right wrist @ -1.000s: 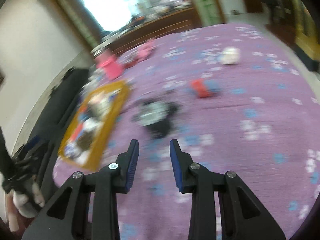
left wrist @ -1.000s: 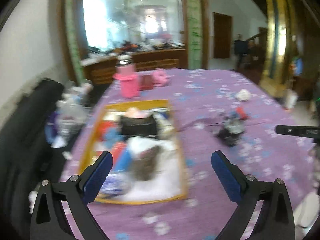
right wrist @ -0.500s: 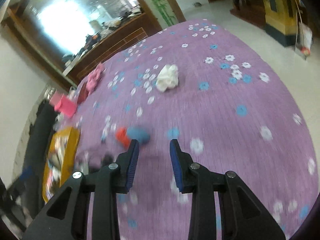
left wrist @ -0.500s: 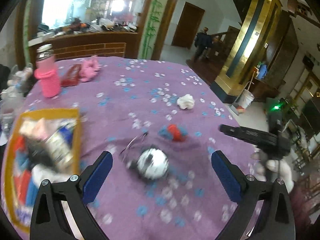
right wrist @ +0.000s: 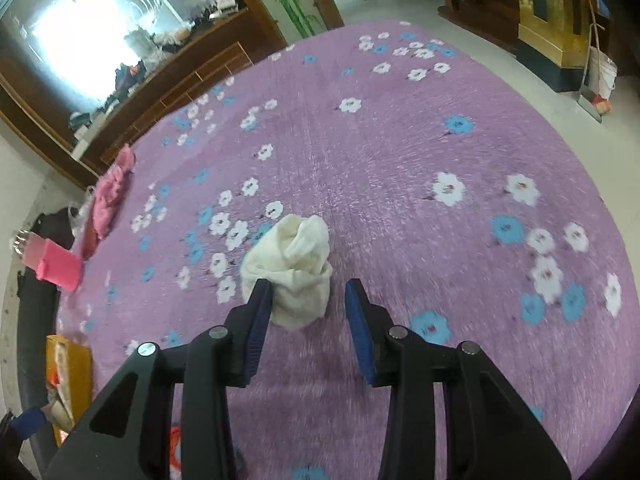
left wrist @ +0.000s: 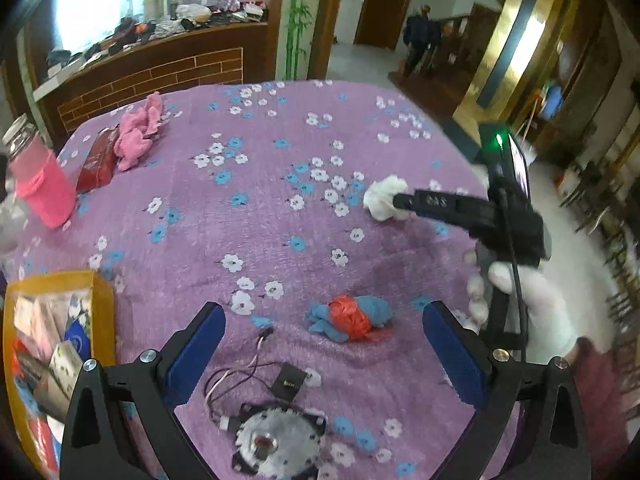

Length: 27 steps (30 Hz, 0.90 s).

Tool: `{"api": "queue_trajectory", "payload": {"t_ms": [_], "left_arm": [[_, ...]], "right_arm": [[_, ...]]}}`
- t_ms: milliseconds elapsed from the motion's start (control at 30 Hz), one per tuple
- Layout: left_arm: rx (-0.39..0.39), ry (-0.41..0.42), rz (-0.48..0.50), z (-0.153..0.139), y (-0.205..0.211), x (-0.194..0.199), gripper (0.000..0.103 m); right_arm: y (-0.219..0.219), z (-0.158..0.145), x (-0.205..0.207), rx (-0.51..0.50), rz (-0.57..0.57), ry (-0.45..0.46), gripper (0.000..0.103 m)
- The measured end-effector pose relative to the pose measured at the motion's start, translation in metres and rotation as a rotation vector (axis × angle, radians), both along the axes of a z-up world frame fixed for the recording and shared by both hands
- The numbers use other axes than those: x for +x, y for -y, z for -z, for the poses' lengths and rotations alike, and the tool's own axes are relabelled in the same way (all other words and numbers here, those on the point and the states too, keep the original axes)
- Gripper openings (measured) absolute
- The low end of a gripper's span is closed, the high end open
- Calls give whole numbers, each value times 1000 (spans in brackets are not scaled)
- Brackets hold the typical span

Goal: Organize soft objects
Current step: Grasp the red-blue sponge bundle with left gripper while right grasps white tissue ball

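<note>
Right wrist view: the right gripper (right wrist: 307, 302) points down at a white cloth (right wrist: 291, 269) crumpled on the purple floral tablecloth (right wrist: 400, 152). Its jaws are opening, the cloth just ahead and partly between the tips, not yet pinched, apparently making room to take it. In the left wrist view, the left gripper (left wrist: 324, 344) is spread wide and empty over a red-and-blue cloth (left wrist: 349, 318), likely lined up for its own pick. At the table's left edge an orange tray (left wrist: 102, 292) of packets sits, seemingly the collecting spot. Soft things count three loose bundles: one white, one red-and-blue, one pink cloth (left wrist: 138, 138) at the far side. Also one pink bottle (left wrist: 42, 186) and one metal disc (left wrist: 276, 446) with wires.
</note>
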<state>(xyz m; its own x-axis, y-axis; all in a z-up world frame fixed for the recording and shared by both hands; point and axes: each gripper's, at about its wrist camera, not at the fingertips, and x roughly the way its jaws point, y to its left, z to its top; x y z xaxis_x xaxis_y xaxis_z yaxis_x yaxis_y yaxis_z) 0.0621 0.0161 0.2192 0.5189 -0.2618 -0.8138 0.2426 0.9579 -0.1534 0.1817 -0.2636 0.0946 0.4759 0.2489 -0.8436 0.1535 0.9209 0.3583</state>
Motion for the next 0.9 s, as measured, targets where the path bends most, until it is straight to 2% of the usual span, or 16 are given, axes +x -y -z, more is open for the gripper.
{"api": "queue_trajectory", "payload": {"t_ms": [67, 100, 133, 333, 500, 600, 633, 667, 700, 733, 900], "left_arm": [[44, -18, 14, 8, 14, 7, 100], [69, -29, 18, 12, 22, 12, 100], [81, -35, 22, 16, 28, 15, 100], [249, -69, 19, 54, 74, 34, 100], [345, -107, -1, 78, 93, 40, 100], [364, -141, -1, 89, 100, 40, 98], [362, -167, 10, 96, 103, 42, 89], [355, -184, 21, 100, 104, 43, 61], [335, -210, 41, 107, 105, 44, 51], [279, -233, 60, 110, 104, 45, 37], [177, -217, 83, 103, 102, 41, 35]], "right_arm": [[-1, 8, 5, -9, -30, -27, 31], [-2, 10, 4, -17, -43, -25, 23], [-2, 9, 3, -14, -65, -19, 9], [6, -10, -23, -84, -119, 26, 9], [14, -37, -54, -93, -169, 81, 9], [16, -53, -74, -68, -189, 119, 9], [18, -58, -82, -55, -194, 135, 9], [18, -61, -86, -48, -196, 143, 9], [20, -66, -94, -35, -197, 156, 9], [20, -70, -99, -25, -199, 167, 9], [25, -81, -127, -6, -195, 198, 9]]}}
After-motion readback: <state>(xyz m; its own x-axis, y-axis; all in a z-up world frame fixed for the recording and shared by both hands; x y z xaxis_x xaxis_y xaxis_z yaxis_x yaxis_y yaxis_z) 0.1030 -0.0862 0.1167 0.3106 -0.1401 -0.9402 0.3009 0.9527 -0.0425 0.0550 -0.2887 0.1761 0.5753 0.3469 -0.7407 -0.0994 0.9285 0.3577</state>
